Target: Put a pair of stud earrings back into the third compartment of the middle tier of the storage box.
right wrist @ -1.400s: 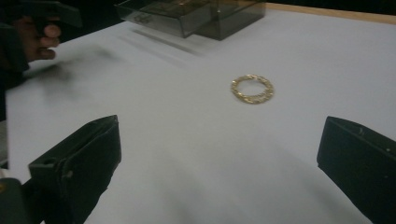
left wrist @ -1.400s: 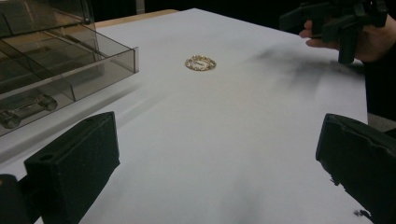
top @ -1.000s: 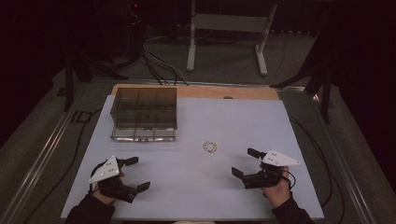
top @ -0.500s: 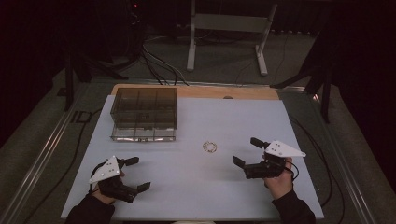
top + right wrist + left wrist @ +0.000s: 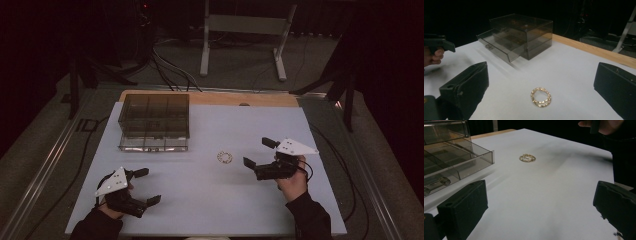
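Observation:
A small gold beaded bracelet [image 5: 224, 157] lies flat on the white table top [image 5: 210, 200], right of centre. My right gripper [image 5: 256, 151] is open just to the right of it and points at it. In the right gripper view the bracelet [image 5: 541, 97] lies on the table between and just ahead of the two spread black jaws. My left gripper [image 5: 148, 185] is open near the front left, with nothing between its jaws. In the left gripper view the bracelet [image 5: 527, 158] lies well ahead on the table.
A smoky transparent drawer box [image 5: 154, 120] stands at the back left, its bottom drawer [image 5: 499, 47] pulled partly out; a small clear item [image 5: 439, 182] lies in it. A wooden strip [image 5: 210, 98] edges the far side. Cables and a metal stand [image 5: 245, 30] are on the floor beyond.
My right gripper has moved forward and a little left, closer to the bracelet. The left gripper, the bracelet and the box have stayed in place.

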`<state>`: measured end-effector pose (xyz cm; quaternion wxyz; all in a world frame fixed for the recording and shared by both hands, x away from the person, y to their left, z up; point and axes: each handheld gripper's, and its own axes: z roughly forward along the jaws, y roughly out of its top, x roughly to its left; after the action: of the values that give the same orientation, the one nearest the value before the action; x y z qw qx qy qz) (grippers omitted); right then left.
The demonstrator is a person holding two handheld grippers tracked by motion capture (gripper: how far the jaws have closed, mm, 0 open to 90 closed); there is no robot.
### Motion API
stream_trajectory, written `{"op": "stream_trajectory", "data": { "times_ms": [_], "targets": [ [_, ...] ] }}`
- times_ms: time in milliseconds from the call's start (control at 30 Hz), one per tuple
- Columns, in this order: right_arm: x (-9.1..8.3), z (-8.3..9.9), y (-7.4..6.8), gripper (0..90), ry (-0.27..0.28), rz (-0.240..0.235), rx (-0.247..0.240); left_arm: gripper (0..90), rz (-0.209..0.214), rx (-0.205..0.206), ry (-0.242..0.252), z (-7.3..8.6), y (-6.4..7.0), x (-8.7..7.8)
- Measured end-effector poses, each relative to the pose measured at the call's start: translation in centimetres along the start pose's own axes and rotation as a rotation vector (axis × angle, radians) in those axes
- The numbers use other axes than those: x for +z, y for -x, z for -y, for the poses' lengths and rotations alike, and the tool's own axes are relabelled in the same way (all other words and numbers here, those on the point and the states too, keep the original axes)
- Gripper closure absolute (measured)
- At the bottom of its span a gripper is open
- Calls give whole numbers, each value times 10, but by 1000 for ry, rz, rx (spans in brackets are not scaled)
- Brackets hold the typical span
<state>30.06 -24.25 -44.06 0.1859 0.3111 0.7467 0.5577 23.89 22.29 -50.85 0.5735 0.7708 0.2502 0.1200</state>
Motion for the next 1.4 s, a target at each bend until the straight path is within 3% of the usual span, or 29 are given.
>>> {"op": "stream_trajectory", "data": {
  "times_ms": [400,600,833,1000,1400],
  "targets": [
    [16,-5,1,0,-23,-13,-9,5,2,0,1,0,0,0],
    [24,-7,3,0,-45,-31,24,5,2,1,1,0,1,0],
    [40,-7,5,0,-63,-25,1,5,3,2,3,-1,1,0],
    [49,-5,8,0,-82,-37,21,5,4,1,5,-1,1,-1],
    [74,6,21,1,-167,3,31,5,6,-1,7,0,1,-1]
  ]
}}
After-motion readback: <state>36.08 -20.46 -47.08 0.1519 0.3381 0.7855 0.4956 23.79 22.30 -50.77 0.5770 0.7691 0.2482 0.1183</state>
